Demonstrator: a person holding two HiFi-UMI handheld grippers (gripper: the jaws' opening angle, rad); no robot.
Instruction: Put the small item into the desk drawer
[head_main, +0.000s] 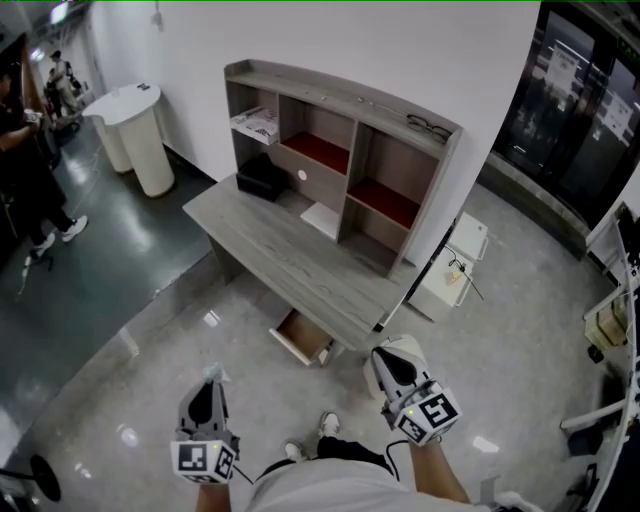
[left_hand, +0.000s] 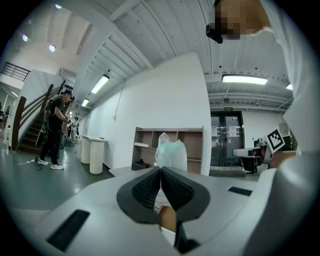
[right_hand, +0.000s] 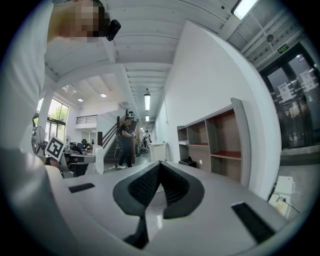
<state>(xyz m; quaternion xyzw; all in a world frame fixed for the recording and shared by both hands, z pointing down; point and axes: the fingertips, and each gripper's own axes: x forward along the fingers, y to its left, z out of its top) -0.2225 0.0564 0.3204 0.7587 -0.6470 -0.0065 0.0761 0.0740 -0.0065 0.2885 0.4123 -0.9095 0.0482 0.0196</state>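
My left gripper (head_main: 208, 385) is held low in front of the person, shut on a small translucent bag (left_hand: 172, 151) with something pale green inside. The bag (head_main: 214, 373) sticks out past the jaw tips. My right gripper (head_main: 385, 356) is shut with nothing between its jaws, which meet in the right gripper view (right_hand: 159, 166). A grey desk (head_main: 290, 262) with a shelf unit stands ahead against the white wall. Below its front edge a desk drawer (head_main: 301, 338) is pulled open. Both grippers are on the near side of the desk, well apart from the drawer.
A black box (head_main: 262, 178) and a white sheet (head_main: 322, 219) lie on the desk. Glasses (head_main: 428, 126) rest on top of the shelf unit. A white box (head_main: 454, 266) sits on the floor to the right. White round stands (head_main: 140, 135) and people are far left.
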